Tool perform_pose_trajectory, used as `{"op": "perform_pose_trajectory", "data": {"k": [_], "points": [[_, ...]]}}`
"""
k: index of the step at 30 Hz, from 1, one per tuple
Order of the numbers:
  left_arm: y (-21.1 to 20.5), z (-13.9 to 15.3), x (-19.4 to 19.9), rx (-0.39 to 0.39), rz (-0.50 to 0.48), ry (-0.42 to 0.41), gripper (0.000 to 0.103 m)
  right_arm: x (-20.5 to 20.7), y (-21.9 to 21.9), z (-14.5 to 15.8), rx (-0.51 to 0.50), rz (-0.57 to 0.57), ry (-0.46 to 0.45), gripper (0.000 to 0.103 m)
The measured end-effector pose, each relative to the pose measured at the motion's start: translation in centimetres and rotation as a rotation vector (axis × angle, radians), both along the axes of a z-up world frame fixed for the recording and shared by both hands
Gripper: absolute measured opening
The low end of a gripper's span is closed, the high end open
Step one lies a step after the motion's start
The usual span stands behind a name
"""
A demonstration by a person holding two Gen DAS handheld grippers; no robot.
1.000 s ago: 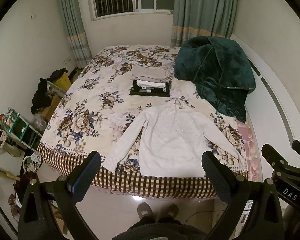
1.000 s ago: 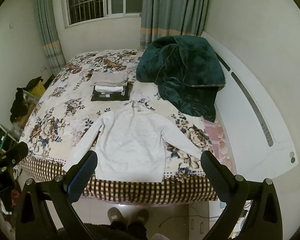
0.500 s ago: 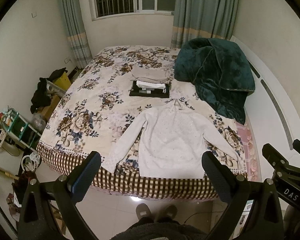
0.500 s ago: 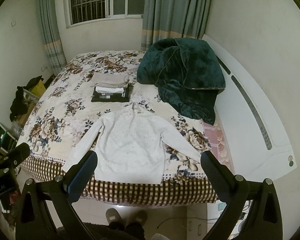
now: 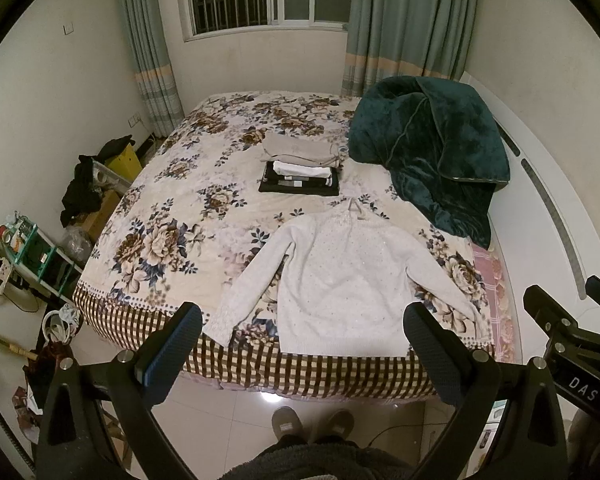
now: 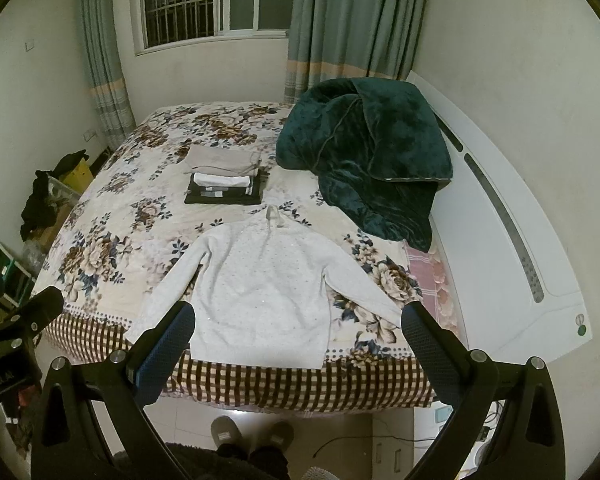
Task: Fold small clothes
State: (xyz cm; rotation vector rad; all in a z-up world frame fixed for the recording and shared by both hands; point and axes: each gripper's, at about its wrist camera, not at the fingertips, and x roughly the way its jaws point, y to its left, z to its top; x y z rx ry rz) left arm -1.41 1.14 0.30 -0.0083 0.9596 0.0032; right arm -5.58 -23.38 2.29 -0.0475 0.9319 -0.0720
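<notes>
Lying flat and unfolded near the foot of the bed point(image 5: 148, 280), the white sweater point(image 5: 340, 280) is awaiting folding; folded clothes point(image 5: 300, 178) are stacking behind it, while left gripper point(image 5: 300, 344) and right gripper point(image 6: 298, 340) are hovering spread, empty.

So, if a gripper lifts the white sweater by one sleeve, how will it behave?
The white sweater lies flat and limp, so it would probably droop and trail. It looks like a soft knit, likely light. Its hem reaches the bed edge, so a pull might slide it off.
</notes>
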Motion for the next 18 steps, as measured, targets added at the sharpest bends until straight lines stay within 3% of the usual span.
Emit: {"op": "perform_pose_trajectory", "data": {"k": [18], "points": [[-0.23,0.02,-0.29,-0.006,-0.001,-0.002,0.103,-0.02,0.23,0.45,-0.001,0.0,-0.004,0.103]]}}
